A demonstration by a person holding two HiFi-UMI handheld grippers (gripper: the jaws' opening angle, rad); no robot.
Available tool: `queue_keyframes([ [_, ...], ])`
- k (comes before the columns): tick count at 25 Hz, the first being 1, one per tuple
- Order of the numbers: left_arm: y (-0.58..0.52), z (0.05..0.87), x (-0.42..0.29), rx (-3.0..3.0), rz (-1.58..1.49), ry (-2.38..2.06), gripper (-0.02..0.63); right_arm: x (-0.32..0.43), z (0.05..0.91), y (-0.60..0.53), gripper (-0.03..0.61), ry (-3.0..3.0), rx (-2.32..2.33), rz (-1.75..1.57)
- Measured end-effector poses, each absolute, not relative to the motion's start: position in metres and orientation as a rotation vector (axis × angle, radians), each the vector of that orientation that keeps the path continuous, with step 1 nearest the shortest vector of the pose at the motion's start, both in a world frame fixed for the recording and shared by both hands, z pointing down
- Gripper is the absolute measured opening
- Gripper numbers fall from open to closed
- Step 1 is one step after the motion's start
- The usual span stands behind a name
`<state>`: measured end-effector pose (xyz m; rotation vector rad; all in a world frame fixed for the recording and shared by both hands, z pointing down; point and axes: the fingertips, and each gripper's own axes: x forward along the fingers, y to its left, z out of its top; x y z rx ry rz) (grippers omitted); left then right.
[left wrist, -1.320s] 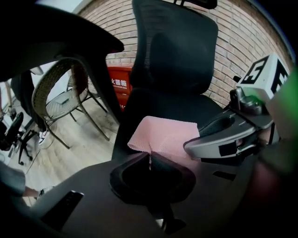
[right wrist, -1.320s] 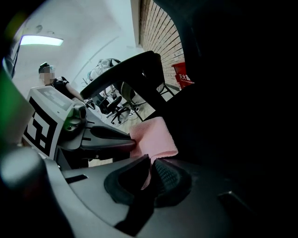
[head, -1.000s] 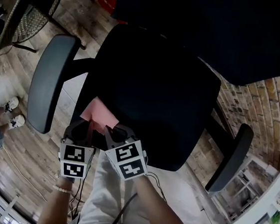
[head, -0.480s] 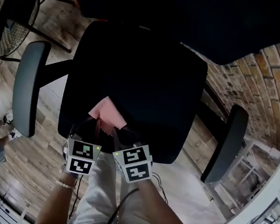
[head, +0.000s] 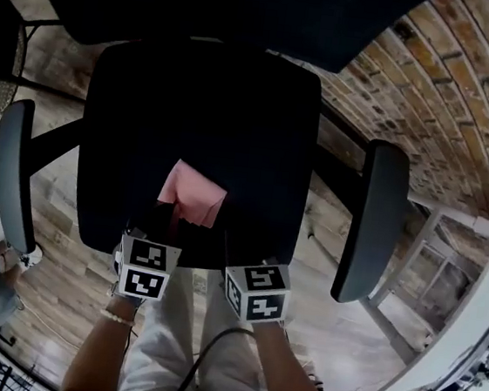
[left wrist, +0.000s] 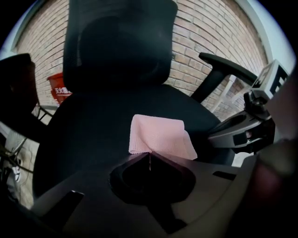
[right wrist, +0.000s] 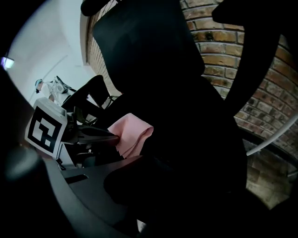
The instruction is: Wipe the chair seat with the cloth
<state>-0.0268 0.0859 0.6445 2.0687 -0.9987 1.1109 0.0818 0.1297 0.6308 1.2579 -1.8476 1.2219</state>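
Cloth (head: 194, 195) slid toward seat (head: 236, 119) centre, pinched in left claw (left wrist: 150, 157).

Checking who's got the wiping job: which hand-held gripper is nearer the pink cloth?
Left. The left hand-held gripper is shut on the cloth's near edge. The right hand-held gripper hovers beside it, just to its right, over the seat.

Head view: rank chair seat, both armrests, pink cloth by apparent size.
1. chair seat
2-3. armrest at picture right and armrest at picture left: near alike, the right one looks slightly wider; not ranked
4. pink cloth
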Motion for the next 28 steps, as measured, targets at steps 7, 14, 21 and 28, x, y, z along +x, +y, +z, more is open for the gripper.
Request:
queue_keyframes([
  [7, 0.097, 0.64, 0.034, 2.229, 1.161, -0.805, 0.026, 0.124, 0.62, 0.144, 0.051, -1.796, 1.394, 1.236],
  [14, 0.119, 0.638, 0.092, 2.33, 1.174, -0.625, 0.026, 0.163, 0.619, 0.166, 0.051, -1.732, 1.471, 1.239],
  [21, 0.142, 0.634, 0.118, 2.364, 1.144, -0.51, 0.026, 0.175, 0.616, 0.185, 0.051, -1.713, 1.46, 1.228],
  [28, 0.16, 0.636, 0.089, 2.314, 1.142, -0.498, 0.026, 0.155, 0.613, 0.184, 0.051, -1.753, 1.387, 1.211],
])
